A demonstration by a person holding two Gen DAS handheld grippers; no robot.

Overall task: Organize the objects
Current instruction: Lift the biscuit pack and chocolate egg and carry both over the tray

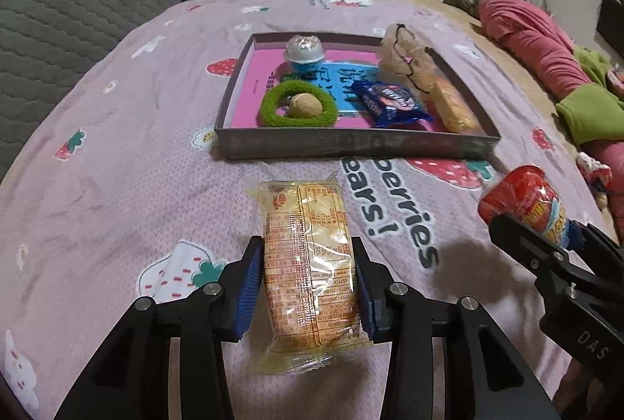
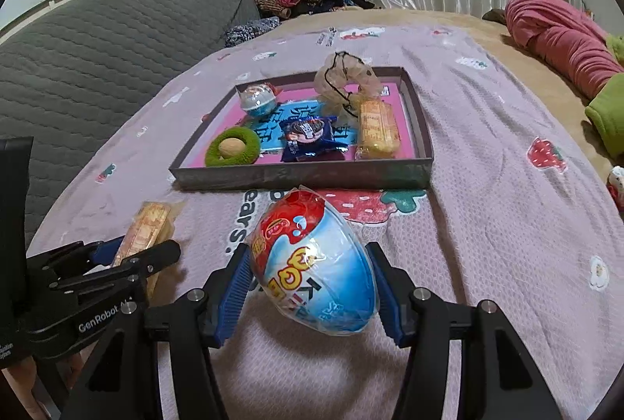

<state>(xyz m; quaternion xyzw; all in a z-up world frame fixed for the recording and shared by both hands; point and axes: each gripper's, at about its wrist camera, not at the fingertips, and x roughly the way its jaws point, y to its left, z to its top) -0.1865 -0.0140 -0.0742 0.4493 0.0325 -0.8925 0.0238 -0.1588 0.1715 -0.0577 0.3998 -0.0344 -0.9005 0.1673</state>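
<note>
My left gripper (image 1: 306, 264) is shut on a yellow wrapped cake packet (image 1: 308, 256), lifted just above the pink bedspread, pads pressing both long sides. At the right edge of the left wrist view, my right gripper (image 1: 540, 225) holds a red and blue plastic egg toy (image 1: 522, 201). The right wrist view shows that egg (image 2: 316, 264) squeezed between the blue pads of the right gripper (image 2: 312, 268), with the left gripper (image 2: 144, 252) and its packet (image 2: 148, 225) low on the left. A shallow grey tray (image 1: 351, 147) lies ahead of both.
The tray holds a blue and white egg (image 1: 304, 51), a green ring with a ball (image 1: 298, 104), a blue biscuit packet (image 1: 390, 102), another yellow cake (image 1: 454, 104) and a mesh pouch (image 1: 405, 49). A grey quilted cushion (image 2: 97, 49) lies left; pink and green clothing (image 2: 565, 38) right.
</note>
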